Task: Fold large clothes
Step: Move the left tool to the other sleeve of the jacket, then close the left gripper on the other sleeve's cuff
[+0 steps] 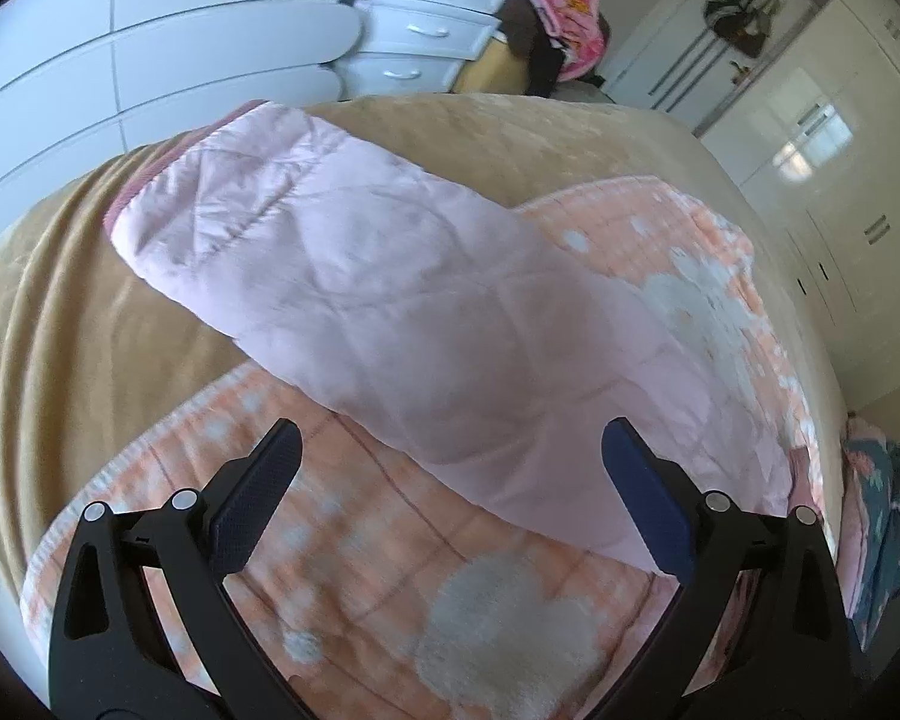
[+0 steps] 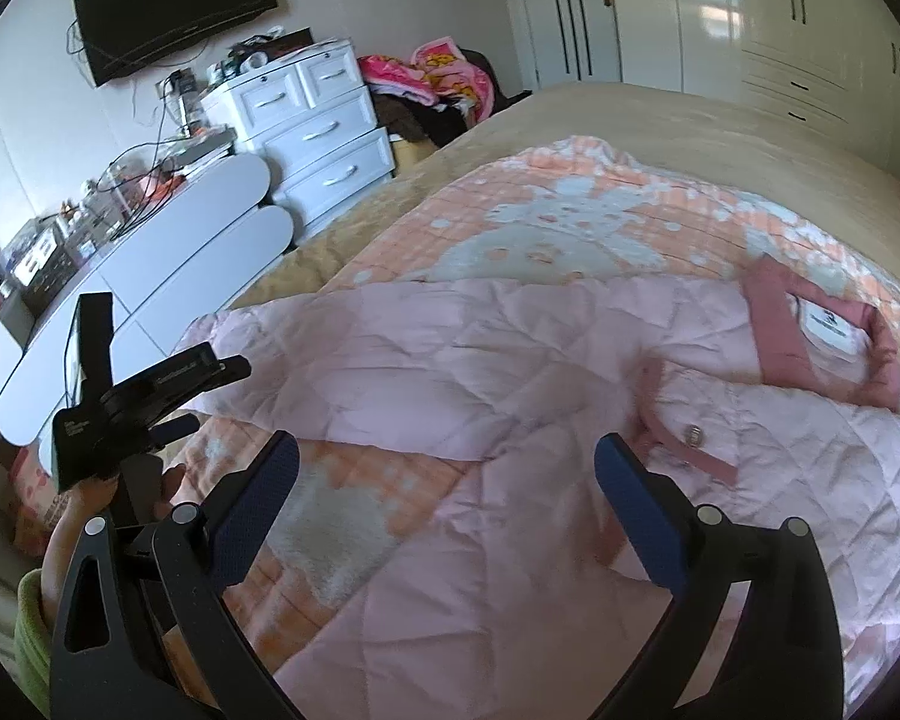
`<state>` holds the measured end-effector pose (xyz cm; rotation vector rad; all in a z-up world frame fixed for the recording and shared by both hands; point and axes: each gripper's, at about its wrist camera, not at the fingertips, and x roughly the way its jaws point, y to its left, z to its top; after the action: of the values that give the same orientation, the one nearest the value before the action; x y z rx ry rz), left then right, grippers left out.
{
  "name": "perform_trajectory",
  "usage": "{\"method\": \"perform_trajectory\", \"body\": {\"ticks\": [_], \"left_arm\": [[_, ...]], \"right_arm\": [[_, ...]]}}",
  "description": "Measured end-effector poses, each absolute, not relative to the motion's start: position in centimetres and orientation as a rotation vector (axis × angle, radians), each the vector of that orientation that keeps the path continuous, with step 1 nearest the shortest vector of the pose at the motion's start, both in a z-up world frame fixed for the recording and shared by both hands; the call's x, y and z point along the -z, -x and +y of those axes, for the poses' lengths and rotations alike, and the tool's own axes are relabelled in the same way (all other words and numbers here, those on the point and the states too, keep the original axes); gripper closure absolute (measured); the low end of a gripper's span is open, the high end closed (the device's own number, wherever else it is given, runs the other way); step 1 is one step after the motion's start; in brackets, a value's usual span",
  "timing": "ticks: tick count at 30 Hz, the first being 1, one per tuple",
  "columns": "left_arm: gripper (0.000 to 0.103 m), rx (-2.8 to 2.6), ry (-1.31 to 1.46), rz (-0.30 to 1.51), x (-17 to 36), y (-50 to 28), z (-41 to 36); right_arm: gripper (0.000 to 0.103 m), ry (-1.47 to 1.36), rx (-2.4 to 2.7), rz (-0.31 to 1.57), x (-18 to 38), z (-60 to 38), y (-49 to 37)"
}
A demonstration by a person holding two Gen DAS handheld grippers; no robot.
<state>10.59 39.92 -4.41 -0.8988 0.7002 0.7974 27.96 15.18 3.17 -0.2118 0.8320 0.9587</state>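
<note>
A pale pink quilted jacket (image 2: 510, 360) lies spread on a peach blanket (image 2: 510, 222) on the bed. Its darker pink collar (image 2: 774, 330) with a white label is at the right, and a button (image 2: 693, 435) sits on the front placket. One sleeve (image 1: 330, 252) stretches away to the left over the blanket and onto the tan bed cover. My left gripper (image 1: 450, 438) hovers open just above the sleeve's near end, holding nothing. My right gripper (image 2: 447, 450) is open over the jacket's front, empty. The left gripper (image 2: 210, 399) also shows in the right wrist view, held by a hand by the sleeve.
The tan bed cover (image 1: 60, 330) runs to the bed's edges. White drawers (image 2: 324, 126) and a long white cabinet (image 2: 150, 276) line the left side. A pile of clothes (image 2: 432, 84) lies past the bed's foot. White wardrobes (image 2: 810, 42) and a wall television (image 2: 174, 6) stand beyond.
</note>
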Motion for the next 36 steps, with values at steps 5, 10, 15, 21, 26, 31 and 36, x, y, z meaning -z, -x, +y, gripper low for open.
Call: {"method": "perform_trajectory", "body": {"ticks": [5,10,15,21,26,31,36], "left_arm": [[0.009,-0.840,0.967,0.700,5.6,-9.6,41.8],[0.009,-0.863,0.995,0.700,6.2,-9.0,42.7],[0.009,-0.884,1.036,0.684,6.9,-8.8,43.7],[0.009,-0.885,1.077,0.647,7.2,-8.5,45.1],[0.009,-0.909,1.134,0.605,8.3,-8.3,46.4],[0.009,-0.900,1.136,0.566,9.0,-8.5,47.3],[0.041,-0.926,1.156,0.524,9.1,-7.8,47.2]], "right_arm": [[0.005,0.229,-0.991,0.834,-3.3,17.0,-27.2],[0.005,0.252,-1.018,0.852,-3.1,18.7,-26.6],[0.005,0.271,-1.027,0.858,-2.9,19.3,-26.2],[0.005,0.275,-1.026,0.865,-2.4,19.0,-26.1],[0.005,0.279,-0.999,0.873,-2.3,17.5,-26.8],[0.005,0.276,-0.945,0.863,-3.3,13.4,-27.9],[0.005,0.201,-0.891,0.864,-3.7,9.4,-29.2]]}}
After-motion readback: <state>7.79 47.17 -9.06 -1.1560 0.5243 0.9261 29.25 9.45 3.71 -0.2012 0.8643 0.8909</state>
